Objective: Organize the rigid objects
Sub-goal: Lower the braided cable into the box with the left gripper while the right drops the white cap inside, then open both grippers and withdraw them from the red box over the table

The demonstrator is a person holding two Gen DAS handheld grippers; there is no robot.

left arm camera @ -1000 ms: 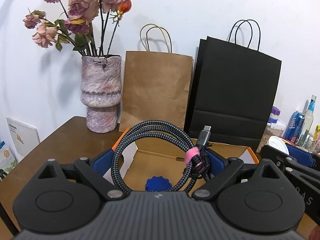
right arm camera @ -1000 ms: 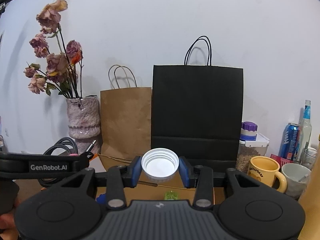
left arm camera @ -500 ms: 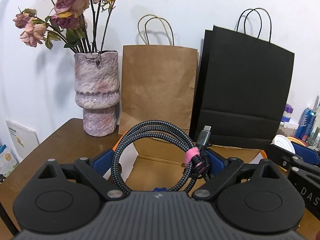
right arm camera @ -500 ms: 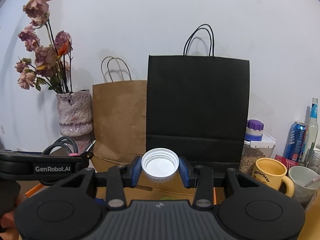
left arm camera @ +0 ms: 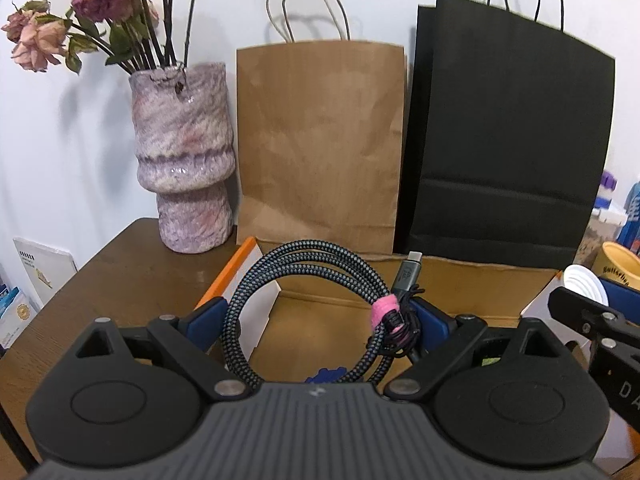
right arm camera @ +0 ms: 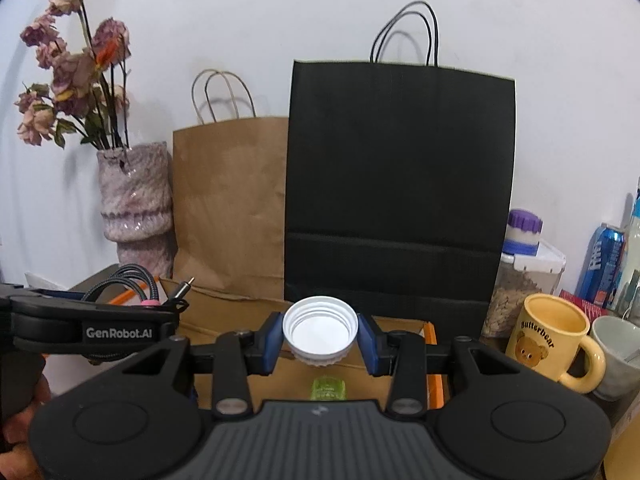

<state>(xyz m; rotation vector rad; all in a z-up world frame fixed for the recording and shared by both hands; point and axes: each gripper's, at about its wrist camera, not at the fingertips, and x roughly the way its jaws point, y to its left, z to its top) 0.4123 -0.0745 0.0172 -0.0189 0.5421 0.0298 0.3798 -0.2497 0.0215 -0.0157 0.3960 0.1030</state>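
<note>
Left wrist view: my left gripper (left arm camera: 316,316) is clamped wide on the coiled cable (left arm camera: 304,280), over the open cardboard box (left arm camera: 460,276). The vase (left arm camera: 182,152) and bags have grown larger than a second ago, so I judge both loads nearly ready to drop. On the right, the right gripper (right arm camera: 320,338) pinches the white cap (right arm camera: 320,330) above the same box.

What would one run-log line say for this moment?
left tool: holds coiled cable | right tool: holds white lid | both over open cardboard box
</note>
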